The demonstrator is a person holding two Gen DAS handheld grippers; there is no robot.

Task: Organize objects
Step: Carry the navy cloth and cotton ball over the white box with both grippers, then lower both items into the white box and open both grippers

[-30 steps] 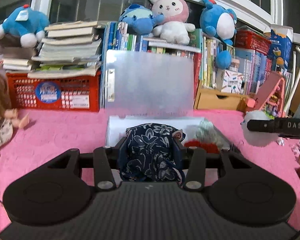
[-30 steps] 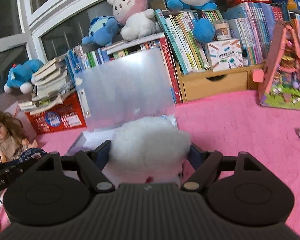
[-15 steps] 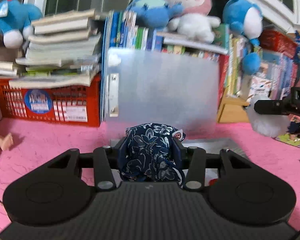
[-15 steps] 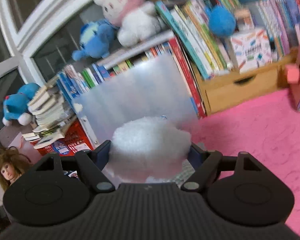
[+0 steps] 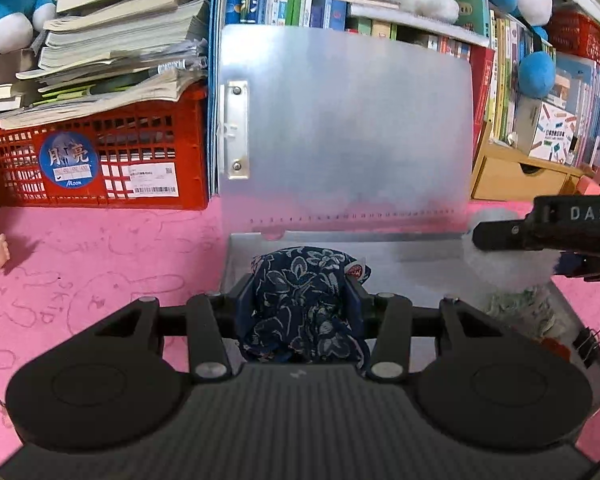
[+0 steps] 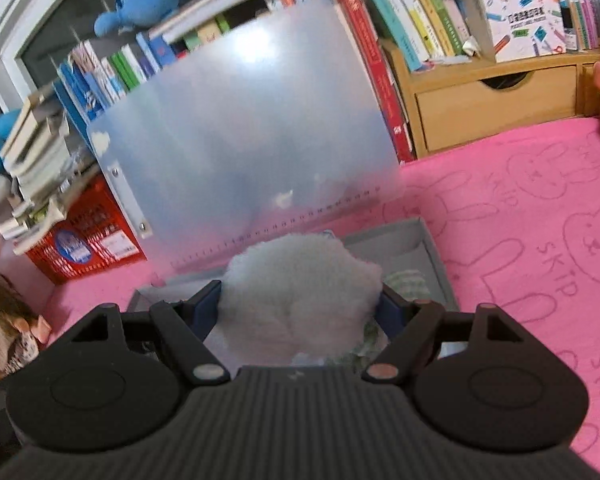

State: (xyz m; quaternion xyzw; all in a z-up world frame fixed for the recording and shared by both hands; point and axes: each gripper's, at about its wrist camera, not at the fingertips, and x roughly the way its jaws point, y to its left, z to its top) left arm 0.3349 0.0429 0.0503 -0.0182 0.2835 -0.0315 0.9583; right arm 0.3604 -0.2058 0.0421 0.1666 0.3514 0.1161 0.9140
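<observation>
My left gripper (image 5: 300, 300) is shut on a dark blue floral cloth bundle (image 5: 304, 304), held over the near left part of an open grey box (image 5: 380, 240) on the pink mat. The box's frosted lid (image 5: 348, 128) stands upright behind it. My right gripper (image 6: 300, 304) is shut on a white fluffy ball (image 6: 300, 288) above the same box (image 6: 432, 248). In the left wrist view the right gripper's finger (image 5: 540, 228) and the fluffy ball (image 5: 504, 264) hang over the box's right side. A green-patterned cloth (image 5: 516, 312) lies inside at the right.
A red crate (image 5: 96, 160) under stacked books stands left of the box. Rows of books with plush toys on top line the back. A wooden drawer unit (image 6: 496, 104) sits back right. A doll (image 6: 4, 332) lies at the left. A binder clip (image 5: 588, 348) hangs on the box's right rim.
Both grippers have moved forward and down toward the box, each keeping its load. The box and lid now fill much more of both views.
</observation>
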